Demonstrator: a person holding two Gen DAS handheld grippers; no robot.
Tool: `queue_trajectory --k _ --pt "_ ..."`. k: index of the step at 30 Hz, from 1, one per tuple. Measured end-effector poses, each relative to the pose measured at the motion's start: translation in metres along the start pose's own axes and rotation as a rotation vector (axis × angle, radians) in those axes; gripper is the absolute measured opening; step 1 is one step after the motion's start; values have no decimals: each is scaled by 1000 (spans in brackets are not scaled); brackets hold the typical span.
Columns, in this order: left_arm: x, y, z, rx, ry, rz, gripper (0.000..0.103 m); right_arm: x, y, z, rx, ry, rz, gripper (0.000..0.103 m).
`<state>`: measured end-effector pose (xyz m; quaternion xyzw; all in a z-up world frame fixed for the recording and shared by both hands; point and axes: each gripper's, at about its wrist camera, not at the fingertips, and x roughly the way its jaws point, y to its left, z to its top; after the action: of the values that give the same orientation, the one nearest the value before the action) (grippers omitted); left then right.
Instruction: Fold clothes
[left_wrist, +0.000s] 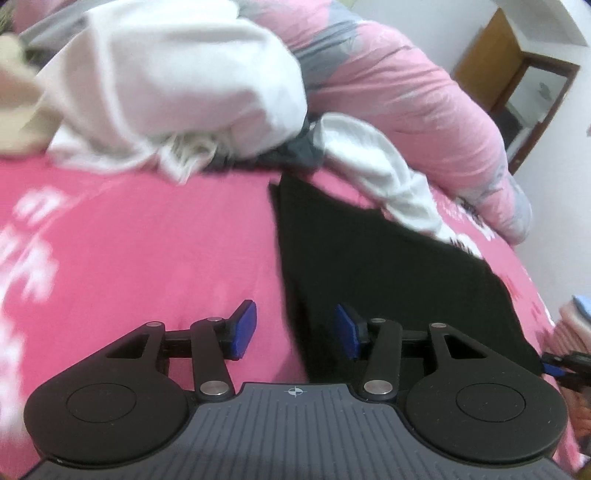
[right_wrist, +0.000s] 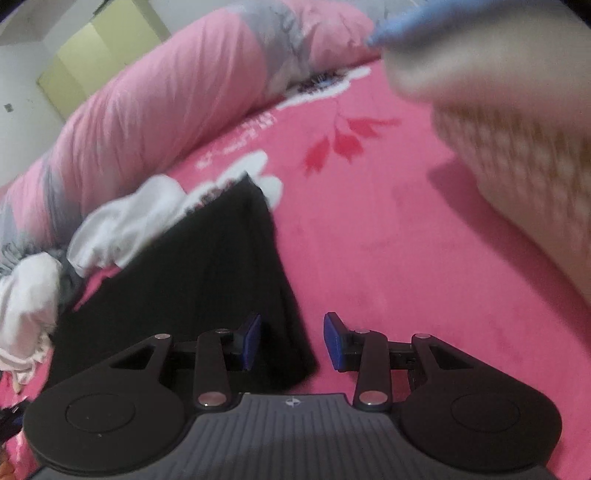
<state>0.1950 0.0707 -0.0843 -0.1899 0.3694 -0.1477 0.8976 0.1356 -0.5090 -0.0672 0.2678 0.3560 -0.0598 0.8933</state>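
Black cloth, a folded garment (left_wrist: 373, 266), lies flat on the pink bedspread (left_wrist: 147, 251), its long straight edge running away from both cameras and tapering to a corner at the far end. The left tool (left_wrist: 295, 328) hovers over its near left edge with its blue pads spread apart and nothing pinched between them; the right tool (right_wrist: 291, 341) hangs over the near right corner of the same black garment (right_wrist: 207, 266), its pads likewise spread and gripping nothing. A white garment's sleeve (left_wrist: 391, 173) lies across the far edge of the black one, and the bulk of that white garment (left_wrist: 173, 92) is heaped further back. Behind runs a rolled pink and grey quilt (left_wrist: 406, 85). In the right view a beige knitted item (right_wrist: 517, 147) sits blurred beside the black garment on the bedspread (right_wrist: 388, 240).
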Motion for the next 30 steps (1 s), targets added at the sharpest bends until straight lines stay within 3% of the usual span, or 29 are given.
queue_trajectory --k 1,2,5,7,10,14,17,21,26,28,30 --pt "-5 0 -7 -10 13 -3 48 1 -2 -6 -9 -9 2 29" --pt "-10 -1 -14 -16 22 -1 48 2 -1 -9 -27 -15 -4 9" --pt "-21 -5 -29 -10 22 21 48 -2 -8 -15 -5 -41 13 5" --pt "-27 -5 -32 -25 14 25 48 -4 -18 -16 64 -53 38 5" --pt "-32 1 -38 -106 29 -14 48 -3 -43 -20 268 -41 124 10" --pt "-36 5 -52 -222 54 -99 48 -18 -48 -32 352 -9 166 35" --pt "-32 1 -63 -246 33 -119 49 -28 -45 -37 373 23 172 43" --pt "-19 1 -62 -323 -25 -129 51 -28 -34 -34 370 75 145 46" --pt "-1 1 -55 -418 -102 -142 50 -9 -29 -28 400 71 128 46" --pt "5 -2 -54 -420 -128 -126 45 -5 -30 -27 411 50 128 43" --pt "7 -6 -54 -418 -152 -102 37 -2 -32 -26 429 29 128 32"
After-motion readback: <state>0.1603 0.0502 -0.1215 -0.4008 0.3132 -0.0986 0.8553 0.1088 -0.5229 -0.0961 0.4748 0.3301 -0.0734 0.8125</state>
